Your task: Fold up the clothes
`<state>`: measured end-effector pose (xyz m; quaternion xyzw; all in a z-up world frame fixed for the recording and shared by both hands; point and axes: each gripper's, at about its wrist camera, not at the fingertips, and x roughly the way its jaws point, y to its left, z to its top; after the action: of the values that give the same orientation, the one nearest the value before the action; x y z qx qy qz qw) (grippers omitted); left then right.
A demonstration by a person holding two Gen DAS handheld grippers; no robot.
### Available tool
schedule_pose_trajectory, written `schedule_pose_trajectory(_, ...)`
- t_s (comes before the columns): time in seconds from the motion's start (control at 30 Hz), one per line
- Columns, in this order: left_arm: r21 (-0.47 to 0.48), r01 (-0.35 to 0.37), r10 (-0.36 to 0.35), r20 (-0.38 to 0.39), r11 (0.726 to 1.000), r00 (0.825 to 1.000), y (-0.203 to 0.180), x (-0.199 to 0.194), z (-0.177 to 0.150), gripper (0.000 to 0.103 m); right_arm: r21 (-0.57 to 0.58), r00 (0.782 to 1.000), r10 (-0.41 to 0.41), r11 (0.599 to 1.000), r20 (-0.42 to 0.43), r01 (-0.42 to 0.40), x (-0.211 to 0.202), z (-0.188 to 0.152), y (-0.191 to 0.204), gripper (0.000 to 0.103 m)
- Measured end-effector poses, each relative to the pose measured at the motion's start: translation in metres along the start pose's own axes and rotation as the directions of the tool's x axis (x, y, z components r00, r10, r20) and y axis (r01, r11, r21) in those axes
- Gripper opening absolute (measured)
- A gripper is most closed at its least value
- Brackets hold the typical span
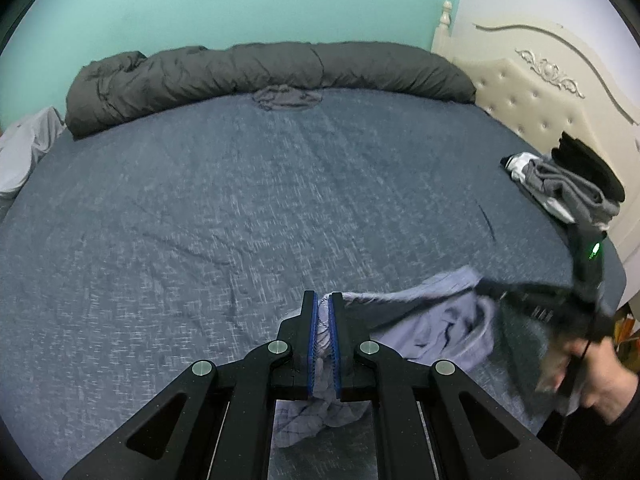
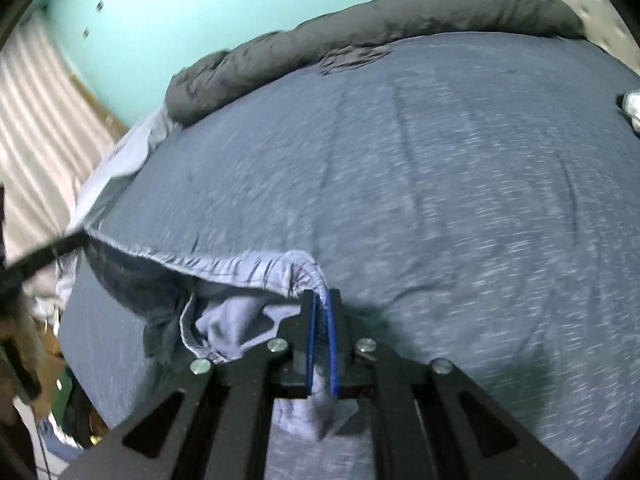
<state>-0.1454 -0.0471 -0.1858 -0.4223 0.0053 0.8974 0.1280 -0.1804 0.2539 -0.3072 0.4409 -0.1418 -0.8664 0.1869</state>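
A light blue checked garment (image 1: 444, 320) with a gathered waistband hangs stretched between both grippers above the blue bed sheet (image 1: 240, 200). My left gripper (image 1: 323, 300) is shut on one end of the waistband, cloth bunched between its blue pads. In the left wrist view the right gripper (image 1: 492, 290) shows blurred at the right, held by a hand (image 1: 600, 376). In the right wrist view my right gripper (image 2: 322, 296) is shut on the other end of the waistband (image 2: 224, 260), and the garment (image 2: 224, 320) sags to its left over the bed sheet (image 2: 440, 200).
A rolled dark grey duvet (image 1: 260, 72) lies along the far edge of the bed, with a small grey cloth (image 1: 286, 98) in front of it. A pile of grey, white and black clothes (image 1: 568, 184) sits by the cream headboard (image 1: 540, 80). White fabric (image 1: 24, 152) hangs off the left side.
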Motion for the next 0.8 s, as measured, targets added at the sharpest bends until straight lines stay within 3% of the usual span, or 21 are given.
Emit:
schedule_pose_trajectory(0.17,-0.035,-0.033,0.033,-0.012,0.999,0.999,0.010,0.026,-0.007,0.040,0.089,0.999,0.033,0.995,0.005,-0.034,-0.003,-0.003,-0.019,0.005)
schedule_pose_trajectory(0.27,-0.045,-0.069,0.068,-0.014,0.997,0.998,0.015,0.034,-0.017,0.041,0.136,0.999,0.054,0.989,0.003,-0.054,0.001,-0.010,-0.029,0.005)
schedule_pose_trajectory(0.37,-0.033,-0.028,0.027,-0.009,0.999,1.000,0.007,0.038,-0.030,0.041,0.161,0.996,0.083,0.983,0.022,-0.086,0.004,-0.016,-0.035,0.005)
schedule_pose_trajectory(0.57,-0.028,-0.029,0.028,-0.020,0.999,0.999,-0.004,0.074,-0.051,0.041,0.221,0.992,0.118,0.968,0.035,-0.123,0.015,-0.029,-0.046,0.005)
schedule_pose_trajectory(0.8,-0.044,-0.067,0.067,0.010,0.997,0.998,0.000,0.101,-0.060,0.040,0.159,0.991,0.127,0.979,0.036,-0.131,0.018,-0.013,-0.042,0.005)
